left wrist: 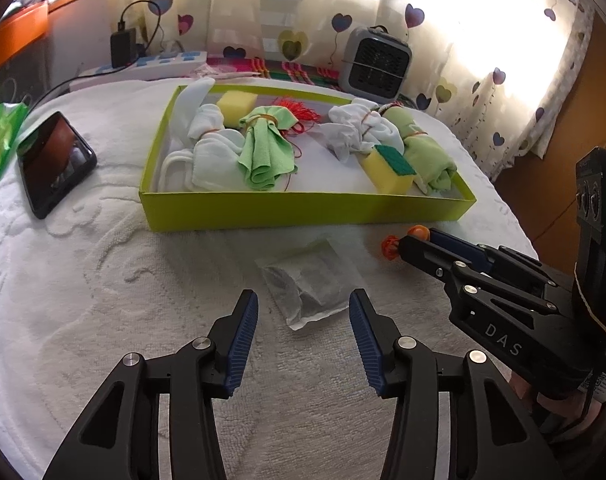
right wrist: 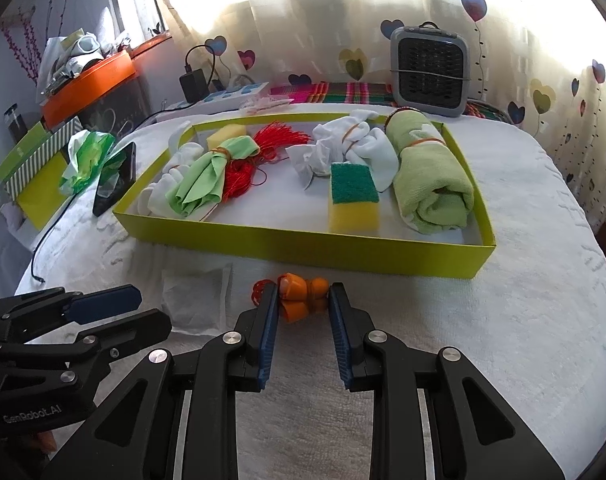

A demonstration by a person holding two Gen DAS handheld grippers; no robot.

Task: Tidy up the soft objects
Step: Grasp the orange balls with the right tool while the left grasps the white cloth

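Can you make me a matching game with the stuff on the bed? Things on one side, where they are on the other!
Things:
1. orange toy
2. pouch
3. phone
4. rolled green towel

Places:
A. inside the green box, at its right end
B. between the right claw's fingers
C. on the white cover in front of the left claw
D. outside the box, to its left

Pairs: 1-B, 2-C, 3-D, 4-A
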